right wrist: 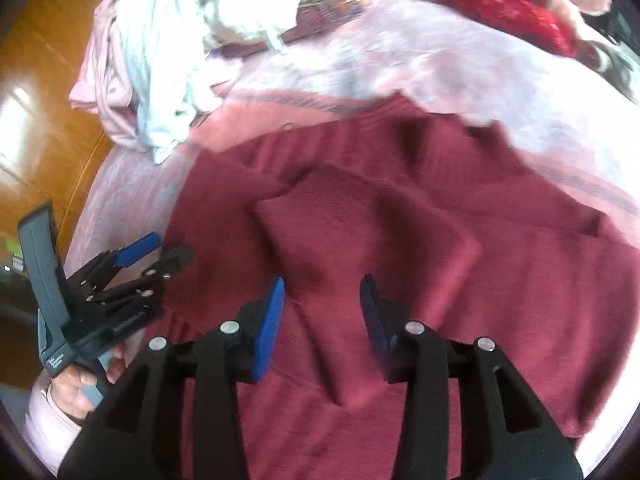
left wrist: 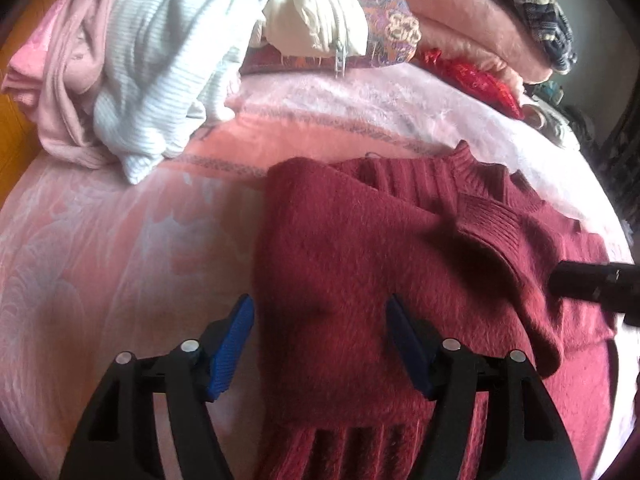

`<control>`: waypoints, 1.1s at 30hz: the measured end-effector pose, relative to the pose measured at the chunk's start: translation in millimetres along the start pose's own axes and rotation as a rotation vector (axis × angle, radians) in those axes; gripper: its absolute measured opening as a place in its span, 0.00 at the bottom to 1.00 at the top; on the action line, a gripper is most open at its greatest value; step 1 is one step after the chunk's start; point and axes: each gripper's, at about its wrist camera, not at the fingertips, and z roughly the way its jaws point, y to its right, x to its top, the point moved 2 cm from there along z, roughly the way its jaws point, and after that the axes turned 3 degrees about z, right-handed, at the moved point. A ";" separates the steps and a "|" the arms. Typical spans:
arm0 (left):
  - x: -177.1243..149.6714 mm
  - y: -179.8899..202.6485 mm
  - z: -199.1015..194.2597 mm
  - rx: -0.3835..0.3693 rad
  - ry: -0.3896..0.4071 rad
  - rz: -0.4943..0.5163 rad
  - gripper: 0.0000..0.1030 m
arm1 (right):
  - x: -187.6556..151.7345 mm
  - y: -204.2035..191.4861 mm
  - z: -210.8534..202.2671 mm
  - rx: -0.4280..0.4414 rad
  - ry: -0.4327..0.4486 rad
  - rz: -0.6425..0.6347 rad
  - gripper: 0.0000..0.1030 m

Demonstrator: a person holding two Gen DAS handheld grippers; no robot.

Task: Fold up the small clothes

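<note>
Since the maroon sweater (left wrist: 340, 264) looks soft and floppy, the left gripper (left wrist: 320, 344) and right gripper (right wrist: 322, 320), both spread wide and empty, should pinch its ribbed hem just beneath the jaws.

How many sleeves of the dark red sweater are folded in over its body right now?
2. One sleeve lies across the sweater near the collar, cuff ribbing showing. The other sleeve crosses the middle, ahead of the right gripper. Nothing appears hidden.
</note>
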 end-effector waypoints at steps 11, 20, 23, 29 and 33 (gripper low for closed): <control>7.9 -5.5 29.8 0.005 -0.045 -0.016 0.68 | 16.3 -14.6 42.7 -0.173 -0.052 -0.069 0.07; 2.6 -5.0 32.4 0.017 -0.035 -0.021 0.70 | -9.5 80.7 -51.2 0.045 0.097 0.174 0.07; 2.2 -3.9 32.3 0.026 -0.030 -0.028 0.70 | -34.2 127.2 -74.9 0.018 0.125 0.242 0.08; 0.7 1.0 30.3 0.064 -0.010 -0.019 0.70 | -82.1 206.3 -78.8 0.064 0.109 0.381 0.51; 2.7 4.9 22.2 0.075 0.017 -0.022 0.70 | -84.7 226.2 -69.3 0.148 0.094 0.446 0.51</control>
